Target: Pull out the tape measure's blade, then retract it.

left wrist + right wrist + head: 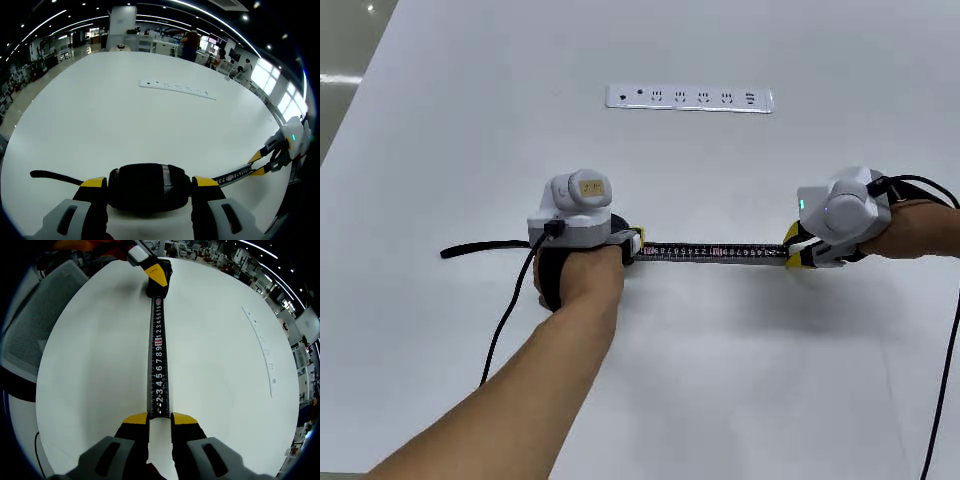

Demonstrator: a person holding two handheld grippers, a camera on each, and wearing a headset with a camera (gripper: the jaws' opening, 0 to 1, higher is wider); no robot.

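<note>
I hold left gripper (630, 243) clamped on tape case (149, 187) | right gripper (796, 252) pinching blade (158, 355) end, well apart | jaws facing each other | bare forearm (520, 400) behind left gripper.

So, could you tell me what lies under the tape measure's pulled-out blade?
Bare white table shows along both sides of the blade. The strip directly beneath it is hidden, and the right gripper covers its tip; the left gripper holds the case.

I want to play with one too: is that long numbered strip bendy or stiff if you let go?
Likely stiff: the blade runs straight from the case to the right gripper. Let go, it would probably spring back into the case. It looks thin, so bending could kink it.
</note>
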